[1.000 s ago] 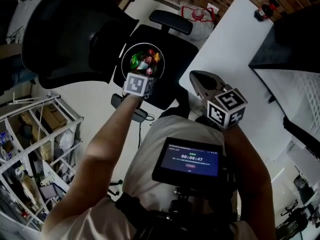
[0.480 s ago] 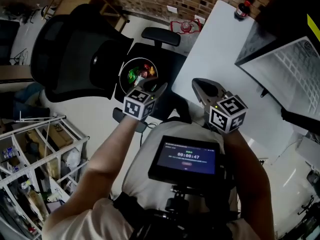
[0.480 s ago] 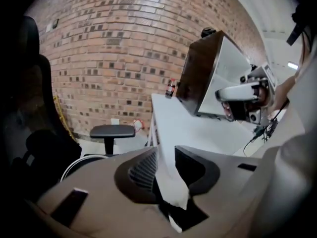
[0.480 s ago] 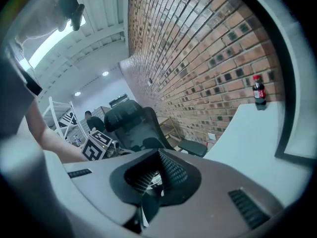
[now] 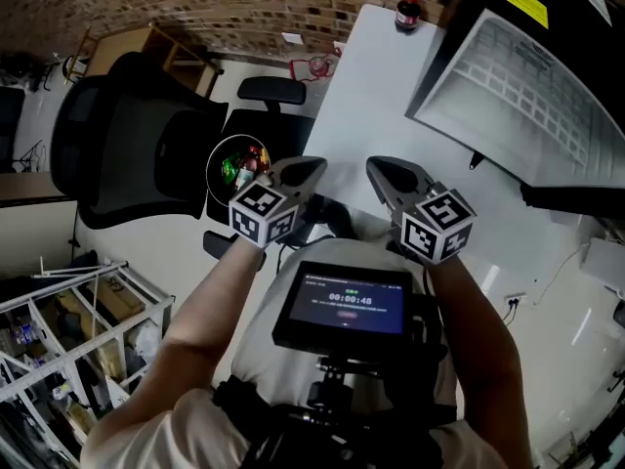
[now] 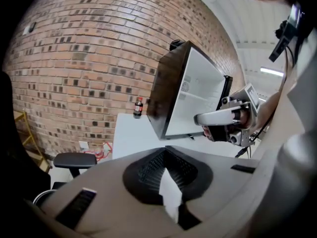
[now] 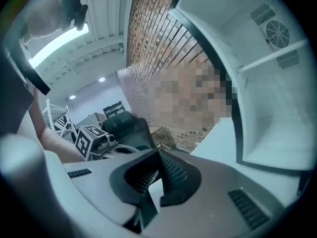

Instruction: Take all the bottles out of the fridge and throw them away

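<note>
A round bin [image 5: 237, 164] of coloured items is seen at the left, against the black chair [image 5: 137, 154]. The jaws of the left gripper [image 5: 305, 170] have just been closing and are shut, with nothing between them. The right gripper [image 5: 386, 172] is held just beside it, jaws closed and empty. One dark bottle [image 5: 408, 12] is seen standing at the far end of the table [image 5: 361, 96], beside the open fridge [image 5: 508, 76].

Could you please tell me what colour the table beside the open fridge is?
White. The table shows best in the head view.
</note>
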A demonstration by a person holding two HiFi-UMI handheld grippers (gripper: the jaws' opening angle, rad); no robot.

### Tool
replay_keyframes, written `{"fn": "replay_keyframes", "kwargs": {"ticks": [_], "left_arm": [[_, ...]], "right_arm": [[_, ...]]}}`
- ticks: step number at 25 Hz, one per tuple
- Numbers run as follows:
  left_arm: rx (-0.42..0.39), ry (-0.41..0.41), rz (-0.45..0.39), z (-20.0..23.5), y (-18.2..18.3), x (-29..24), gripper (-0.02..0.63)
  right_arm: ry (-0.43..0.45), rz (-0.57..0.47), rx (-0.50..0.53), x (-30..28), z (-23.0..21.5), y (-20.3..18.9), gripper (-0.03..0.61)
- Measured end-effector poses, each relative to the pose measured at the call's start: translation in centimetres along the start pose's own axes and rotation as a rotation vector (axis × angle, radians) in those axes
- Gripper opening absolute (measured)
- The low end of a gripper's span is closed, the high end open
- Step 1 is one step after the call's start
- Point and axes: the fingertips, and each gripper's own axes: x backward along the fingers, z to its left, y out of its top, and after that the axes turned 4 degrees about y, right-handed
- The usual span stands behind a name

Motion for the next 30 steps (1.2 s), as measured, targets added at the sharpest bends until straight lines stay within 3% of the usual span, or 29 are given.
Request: {"fn": "replay_keyframes", "kwargs": {"ticks": [8,18,24,30], "left_arm": [[-0.070,-0.124,-0.093,-7.1,6.3,-4.3,0.003],[-0.152,-0.285,-0.112,-15.6,9.6,-8.5,0.003],[-0.167,-0.330,-0.140,-19.5,11.3,-10.3,0.003],[-0.189,-0.340,-0.167,-22.6,12.3,-11.7,0.003]], "right_arm": [[-0.089,-0.086,0.054,6.7,-2.5,2.2,0.002],[-0.254,-0.215,0.053,16.0,-5.8,4.1,0.002],[-0.309,-0.305,0.018,20.8,-6.7,5.3,0.002],[-0.339,-0.320,0.055,24.4,-8.0,5.5,0.002]]}}
